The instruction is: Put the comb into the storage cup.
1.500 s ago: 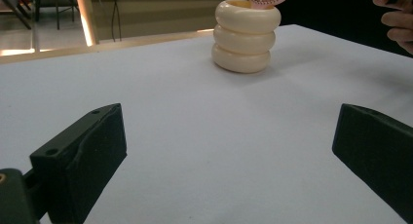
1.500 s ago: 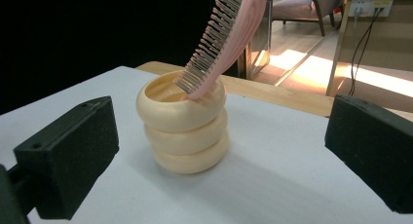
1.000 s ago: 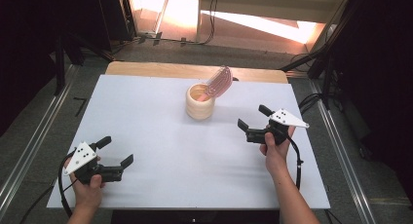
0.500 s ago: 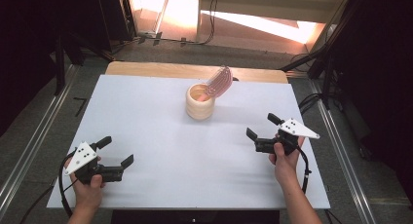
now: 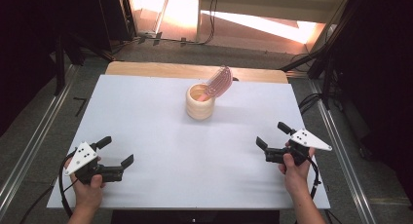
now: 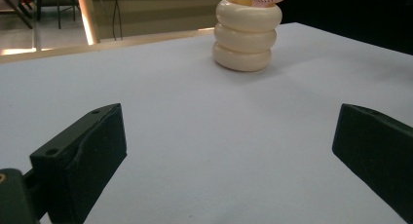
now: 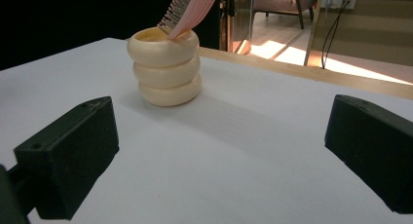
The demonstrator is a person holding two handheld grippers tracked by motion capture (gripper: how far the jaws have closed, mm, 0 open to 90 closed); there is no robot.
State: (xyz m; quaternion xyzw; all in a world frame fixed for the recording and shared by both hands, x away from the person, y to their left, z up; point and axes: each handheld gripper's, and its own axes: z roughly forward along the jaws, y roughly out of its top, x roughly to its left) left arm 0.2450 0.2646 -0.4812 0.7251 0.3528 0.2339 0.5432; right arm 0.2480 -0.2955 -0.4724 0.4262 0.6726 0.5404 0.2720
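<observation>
High view: cream ribbed three-ring holder [image 5: 200,102] with pink slotted comb-like utensil [image 5: 219,81] stands far-centre on the white table [image 5: 146,117]. Right gripper [image 5: 273,140] is nearer than left gripper [image 5: 117,155]. Gripper views: both jaws spread wide, empty; holder ahead.

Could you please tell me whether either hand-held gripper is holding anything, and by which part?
Nothing is held: the left hand-held gripper and right hand-held gripper are both open.

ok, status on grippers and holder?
Left gripper open, right gripper open, both empty. Cream ribbed three-ring holder upright, pink comb leaning inside. White table between unobstructed.
</observation>
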